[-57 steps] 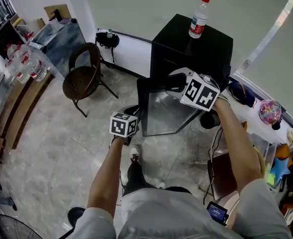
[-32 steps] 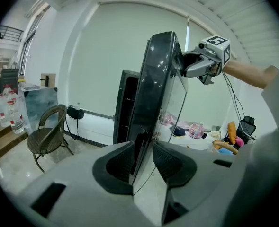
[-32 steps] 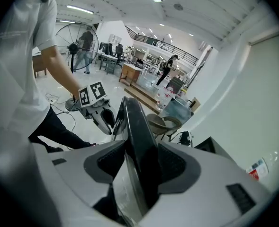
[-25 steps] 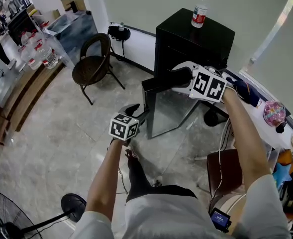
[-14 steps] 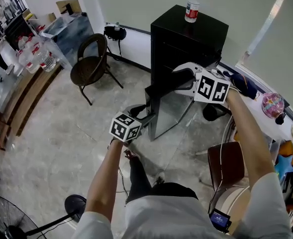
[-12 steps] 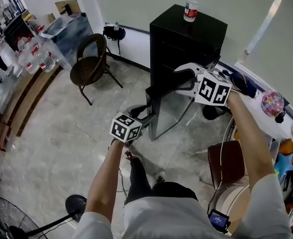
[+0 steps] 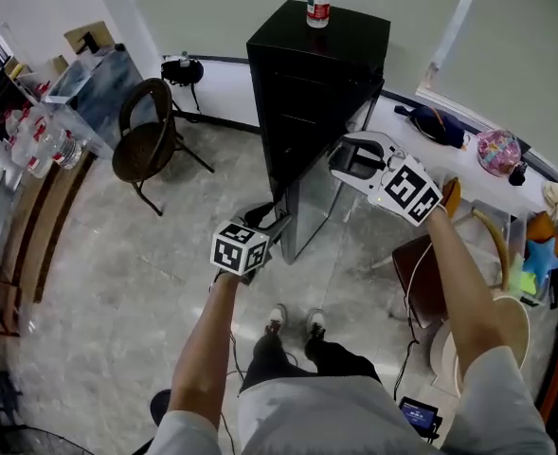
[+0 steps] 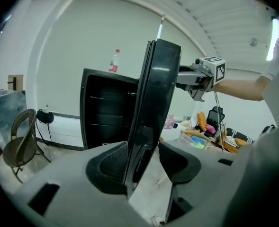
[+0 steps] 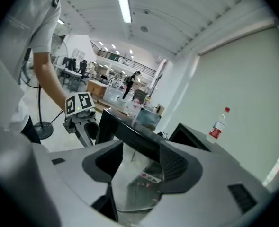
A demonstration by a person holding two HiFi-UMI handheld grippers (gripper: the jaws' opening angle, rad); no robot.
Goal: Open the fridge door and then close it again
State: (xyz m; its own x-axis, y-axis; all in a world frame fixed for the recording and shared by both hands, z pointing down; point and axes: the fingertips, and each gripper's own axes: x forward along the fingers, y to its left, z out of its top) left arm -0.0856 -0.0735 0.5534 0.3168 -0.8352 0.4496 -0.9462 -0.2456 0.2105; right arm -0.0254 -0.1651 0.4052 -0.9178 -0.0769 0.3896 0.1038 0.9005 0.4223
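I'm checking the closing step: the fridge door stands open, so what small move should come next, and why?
Probably swing the door back toward the fridge cabinet with the left tool: the door stands wide open, and its edge sits between that tool's open jaws, so a sideways push should carry it.

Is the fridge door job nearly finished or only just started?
About halfway. Done: the fridge door stands swung out from the black fridge, so the opening part looks finished. In hand: the left tool has the door's side edge between its open jaws, and the right tool has jaws that have just been opening, with the door's top edge between them. Left: pushing the door shut.
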